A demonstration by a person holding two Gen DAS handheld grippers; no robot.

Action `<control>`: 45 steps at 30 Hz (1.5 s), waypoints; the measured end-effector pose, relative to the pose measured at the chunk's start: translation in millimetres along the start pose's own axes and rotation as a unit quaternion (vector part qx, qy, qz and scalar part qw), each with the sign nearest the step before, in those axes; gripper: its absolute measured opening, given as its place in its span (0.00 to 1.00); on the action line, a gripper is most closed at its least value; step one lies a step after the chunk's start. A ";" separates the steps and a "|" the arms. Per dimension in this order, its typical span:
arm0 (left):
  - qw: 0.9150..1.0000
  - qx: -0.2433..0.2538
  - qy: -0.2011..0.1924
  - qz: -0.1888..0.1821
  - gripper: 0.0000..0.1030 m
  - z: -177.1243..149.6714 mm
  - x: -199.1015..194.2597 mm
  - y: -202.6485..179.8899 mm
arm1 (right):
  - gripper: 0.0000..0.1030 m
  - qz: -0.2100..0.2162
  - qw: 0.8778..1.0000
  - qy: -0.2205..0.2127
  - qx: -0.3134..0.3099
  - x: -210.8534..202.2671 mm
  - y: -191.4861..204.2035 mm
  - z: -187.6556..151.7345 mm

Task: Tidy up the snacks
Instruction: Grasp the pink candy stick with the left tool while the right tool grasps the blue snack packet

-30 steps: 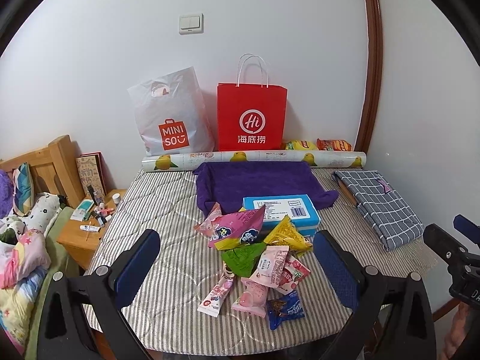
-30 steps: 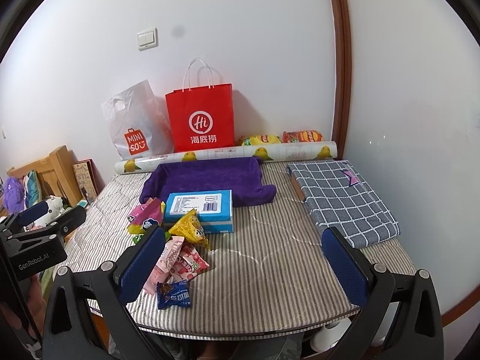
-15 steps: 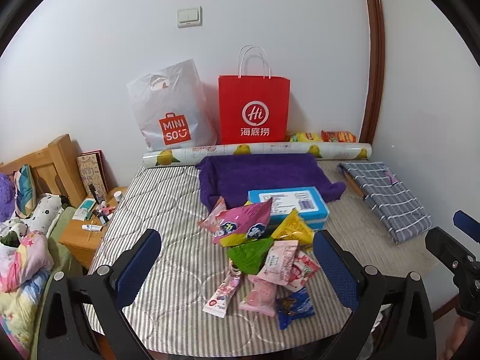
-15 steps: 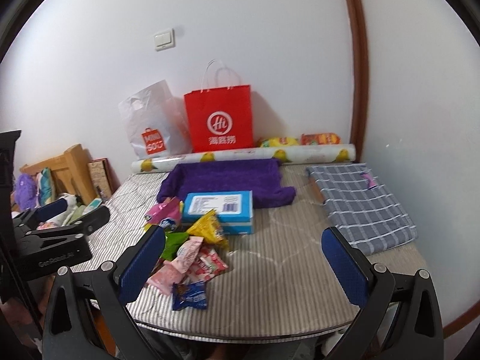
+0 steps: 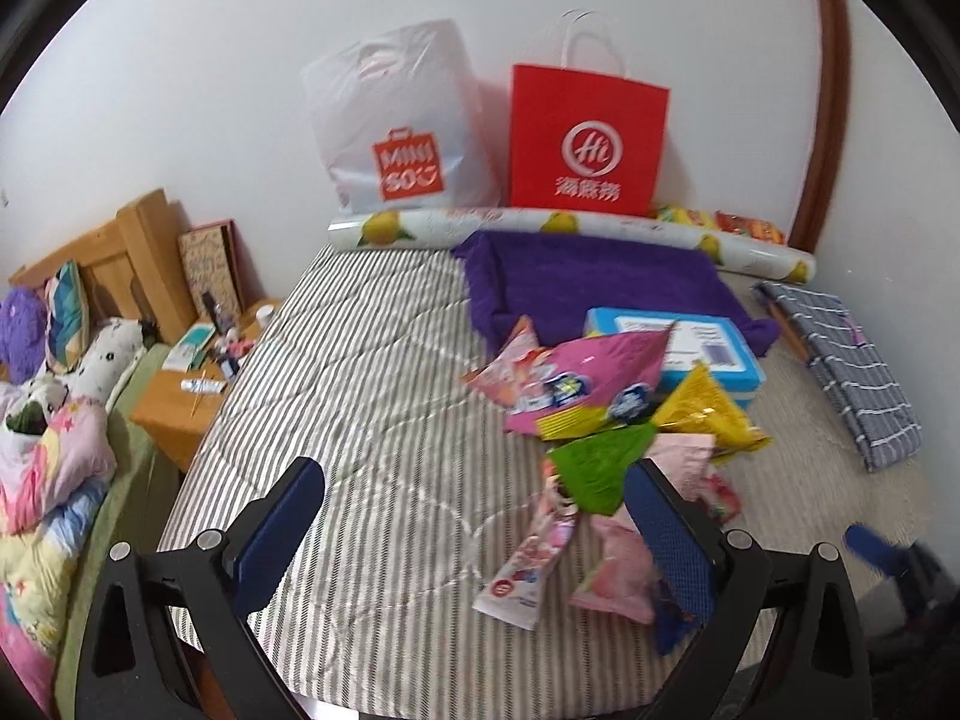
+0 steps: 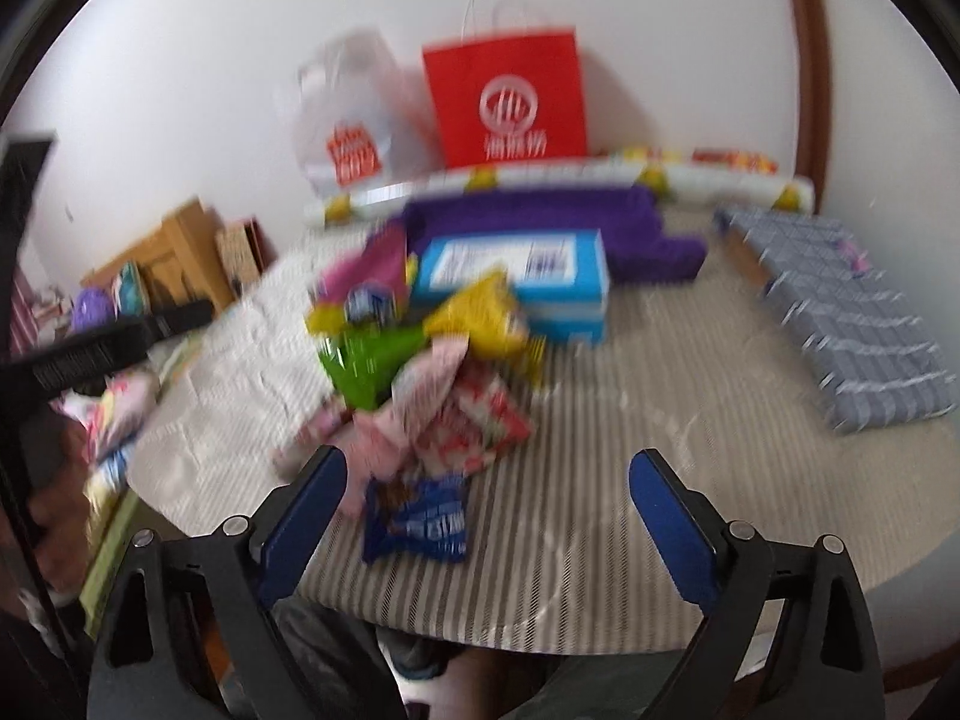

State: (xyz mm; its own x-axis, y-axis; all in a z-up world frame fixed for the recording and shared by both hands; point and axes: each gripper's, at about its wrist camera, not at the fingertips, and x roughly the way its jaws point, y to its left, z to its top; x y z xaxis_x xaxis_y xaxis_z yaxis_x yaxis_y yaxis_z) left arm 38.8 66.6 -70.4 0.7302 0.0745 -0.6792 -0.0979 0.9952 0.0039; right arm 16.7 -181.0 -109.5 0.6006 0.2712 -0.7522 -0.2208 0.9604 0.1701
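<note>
A heap of snack packets lies on the striped table [image 5: 372, 396]: a pink bag [image 5: 594, 372], a green bag [image 5: 597, 468], a yellow bag [image 5: 708, 414], pale pink packets [image 5: 618, 570] and a long sachet [image 5: 528, 564]. A blue box [image 5: 690, 342] lies behind them on a purple cloth [image 5: 600, 276]. My left gripper [image 5: 474, 516] is open and empty, low over the near edge, left of the heap. My right gripper [image 6: 486, 510] is open and empty, just above a dark blue packet [image 6: 420, 519]. The right view is blurred.
A red paper bag [image 5: 588, 138] and a white Minisou bag [image 5: 396, 126] stand against the back wall behind a rolled lemon-print sheet [image 5: 570, 225]. A folded grey checked cloth [image 5: 840, 354] lies at the right. A wooden bedside stand [image 5: 180, 402] and bed are left.
Both grippers have moved forward and down toward the snack heap. The left one has swung left, the right one now hangs over the blue packet. Both stay open.
</note>
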 end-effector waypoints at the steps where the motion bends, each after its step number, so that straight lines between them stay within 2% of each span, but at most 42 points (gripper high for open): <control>1: 1.000 -0.003 0.004 0.001 0.98 -0.8 4.4 3.0 | 0.91 0.004 1.000 0.009 -0.002 7.6 2.6 -3.8; 7: 0.999 -0.021 0.028 -0.005 0.98 -7.6 29.5 18.8 | 0.88 0.017 0.998 0.053 -0.025 42.2 21.0 -22.0; 12: 0.999 -0.024 0.039 -0.017 0.97 -14.2 42.7 22.4 | 0.87 0.010 0.997 0.068 -0.044 60.4 31.8 -28.5; 18: 0.998 -0.018 0.051 -0.033 0.97 -19.5 57.9 24.3 | 0.59 -0.023 0.995 0.065 -0.074 69.0 39.0 -31.7; 22: 0.997 -0.003 0.064 -0.054 0.97 -25.6 68.6 19.0 | 0.58 -0.020 0.995 0.065 -0.071 63.8 32.8 -28.9; 27: 0.994 0.028 0.077 -0.065 0.96 -32.6 81.3 1.9 | 0.58 -0.037 0.995 0.054 -0.075 53.3 19.4 -26.0; 33: 0.991 0.072 0.091 -0.070 0.86 -40.7 98.0 -19.6 | 0.53 -0.052 0.996 0.038 -0.059 39.0 -1.0 -24.9; 34: 0.990 0.077 0.098 -0.069 0.81 -41.8 102.4 -22.0 | 0.53 -0.055 0.996 0.037 -0.051 38.4 -6.5 -23.8; 39: 0.988 0.089 0.103 -0.075 0.72 -42.9 111.2 -29.2 | 0.50 -0.062 0.997 0.041 -0.035 45.4 -20.4 -17.4; 42: 0.988 0.094 0.103 -0.071 0.62 -43.7 115.0 -31.7 | 0.50 -0.062 0.996 0.050 -0.036 53.8 -20.8 -18.0; 44: 0.988 0.094 0.101 -0.070 0.47 -43.1 113.2 -30.7 | 0.50 -0.056 0.996 0.052 -0.036 57.2 -22.0 -16.8; 45: 0.988 0.093 0.102 -0.070 0.46 -42.2 112.6 -29.0 | 0.50 -0.055 0.996 0.053 -0.038 57.5 -21.0 -16.7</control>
State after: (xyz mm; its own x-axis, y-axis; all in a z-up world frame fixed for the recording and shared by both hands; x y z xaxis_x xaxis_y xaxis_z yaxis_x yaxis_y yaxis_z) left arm 95.3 43.5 -178.0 0.5740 -0.0606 -0.8166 0.1343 0.9907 0.0208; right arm 43.1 -186.7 -166.9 0.5405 0.1532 -0.8273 -0.2190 0.9750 0.0374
